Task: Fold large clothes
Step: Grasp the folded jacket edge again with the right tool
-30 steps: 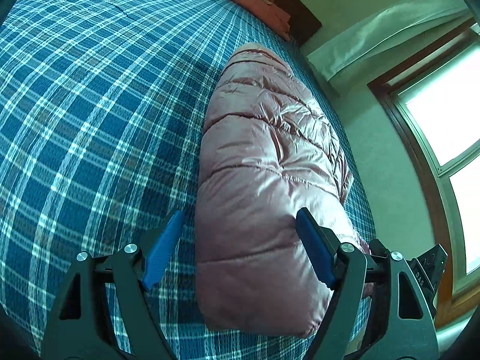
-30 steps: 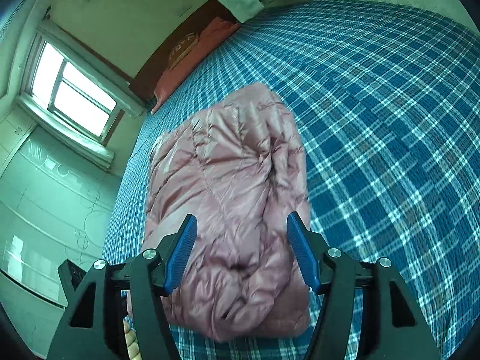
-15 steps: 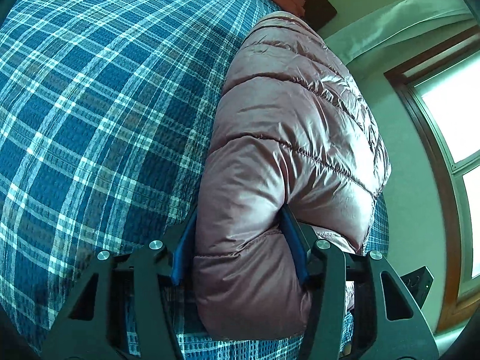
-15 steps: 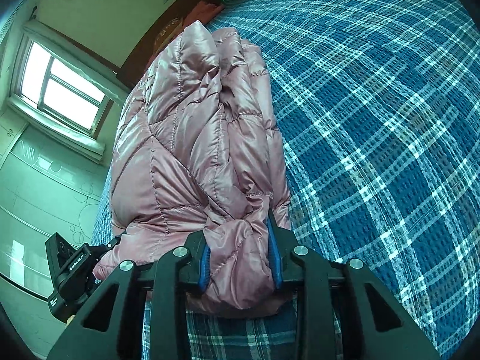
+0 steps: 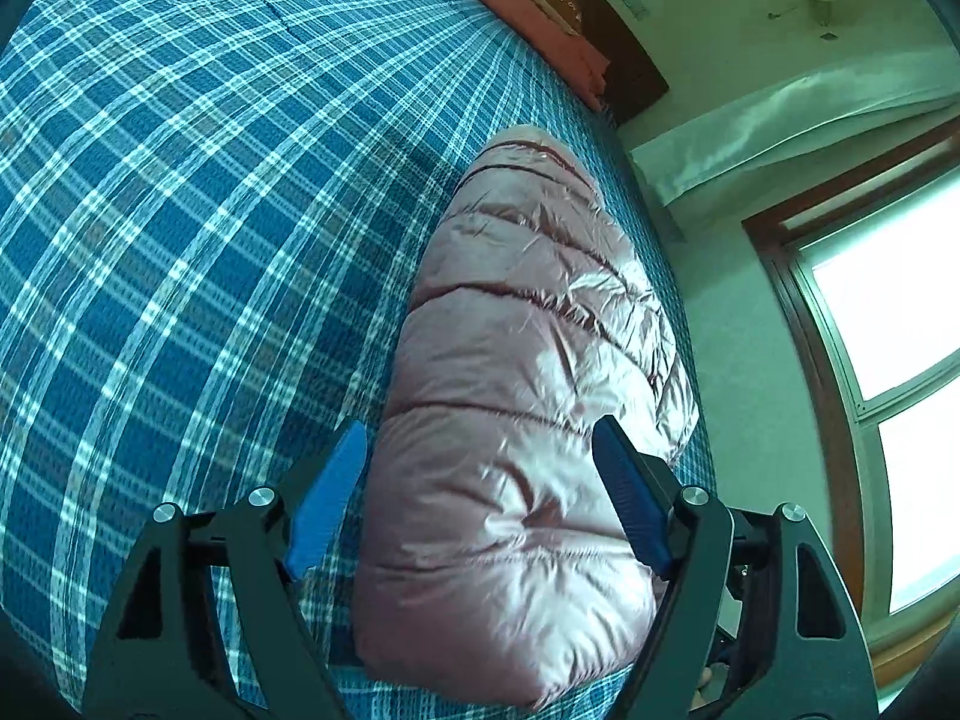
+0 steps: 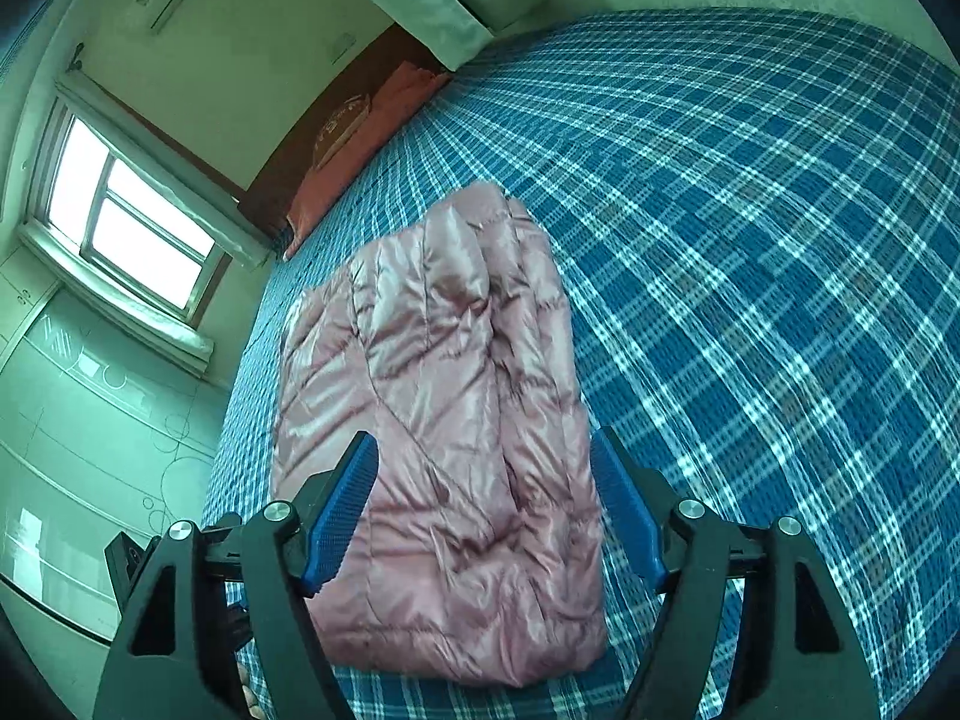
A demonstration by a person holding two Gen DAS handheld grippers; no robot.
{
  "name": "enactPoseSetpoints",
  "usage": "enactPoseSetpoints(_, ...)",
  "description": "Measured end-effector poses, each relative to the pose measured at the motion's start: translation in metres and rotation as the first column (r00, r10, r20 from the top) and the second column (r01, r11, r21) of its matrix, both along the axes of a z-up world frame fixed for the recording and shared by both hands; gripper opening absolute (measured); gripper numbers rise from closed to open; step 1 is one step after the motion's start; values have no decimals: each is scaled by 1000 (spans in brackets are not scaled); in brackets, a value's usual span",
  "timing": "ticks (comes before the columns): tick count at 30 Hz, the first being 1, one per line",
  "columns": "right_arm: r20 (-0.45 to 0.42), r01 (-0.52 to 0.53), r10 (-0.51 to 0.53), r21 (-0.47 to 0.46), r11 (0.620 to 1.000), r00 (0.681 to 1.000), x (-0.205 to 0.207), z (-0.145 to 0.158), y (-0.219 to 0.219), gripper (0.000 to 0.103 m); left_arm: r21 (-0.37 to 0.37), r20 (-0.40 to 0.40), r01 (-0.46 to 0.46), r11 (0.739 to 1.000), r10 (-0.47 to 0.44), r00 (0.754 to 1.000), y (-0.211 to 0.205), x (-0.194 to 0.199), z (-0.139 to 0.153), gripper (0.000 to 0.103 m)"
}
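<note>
A pink quilted puffer jacket lies folded in a thick bundle on the blue plaid bed cover, near the bed's window-side edge. My left gripper is open, its blue pads on either side of the bundle's near end and apart from it. The jacket also shows in the right wrist view. My right gripper is open too, its pads astride the other end of the bundle without pinching it.
An orange-red pillow lies against a dark headboard. A window and wall lie just past the bed edge beside the jacket. The plaid cover stretches wide on the other side of the jacket.
Half a second ago both grippers were shut on the jacket's ends. Now both have opened and let go, and pulled back so the bundle looks smaller.
</note>
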State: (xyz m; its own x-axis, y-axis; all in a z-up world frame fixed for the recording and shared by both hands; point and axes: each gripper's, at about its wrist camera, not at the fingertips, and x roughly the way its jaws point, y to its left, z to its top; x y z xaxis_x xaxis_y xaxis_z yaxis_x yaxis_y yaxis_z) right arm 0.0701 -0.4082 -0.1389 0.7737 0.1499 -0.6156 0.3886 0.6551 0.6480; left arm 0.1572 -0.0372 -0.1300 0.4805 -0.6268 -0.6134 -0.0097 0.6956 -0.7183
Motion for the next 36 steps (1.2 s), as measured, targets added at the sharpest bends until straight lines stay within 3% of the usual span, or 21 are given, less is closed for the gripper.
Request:
enactPoseSetpoints(5, -56, 4, -4, 0, 1000, 998, 59, -4, -1, 72, -53, -100, -18, 998, 13, 995, -12, 40, -14, 78)
enactPoseSetpoints(8, -106, 22, -26, -35, 999, 994, 79, -15, -6, 72, -35, -121, -45, 998, 40, 992, -21, 51, -23, 78)
enactPoseSetpoints(11, -125, 34, -35, -7, 999, 992, 84, -34, -14, 72, -3, -128, -49, 999, 48, 991, -30, 58, -32, 80)
enactPoseSetpoints(13, -114, 38, -34, 33, 999, 993, 84, -49, -18, 80, 4, -147, -39, 999, 39, 988, -35, 61, -41, 85)
enactPoseSetpoints(16, -35, 29, -26, 94, 995, 999, 76, -63, -23, 80, -7, -145, -32, 999, 30, 989, -38, 65, -50, 89)
enactPoseSetpoints(20, 7, -50, 49, 40, 998, 999, 72, -64, -13, 80, 12, -106, -8, 1000, 9, 994, -45, 67, -50, 91)
enactPoseSetpoints(24, 51, -102, 99, 48, 994, 994, 68, -67, -11, 72, -30, -108, 37, 999, -40, 993, -51, 73, -51, 91)
enactPoseSetpoints(33, 96, -144, 135, 95, 985, 986, 71, -68, -8, 59, -11, -113, 38, 999, -39, 993, -57, 76, -52, 88)
enactPoseSetpoints(34, 111, -163, 150, 124, 979, 983, 72, -70, -7, 52, -6, -116, 31, 999, -32, 993, -57, 75, -52, 87)
enactPoseSetpoints(36, 134, -170, 146, 186, 968, 980, 71, -80, -9, 48, 10, -119, 24, 1000, -23, 993, -56, 73, -52, 81)
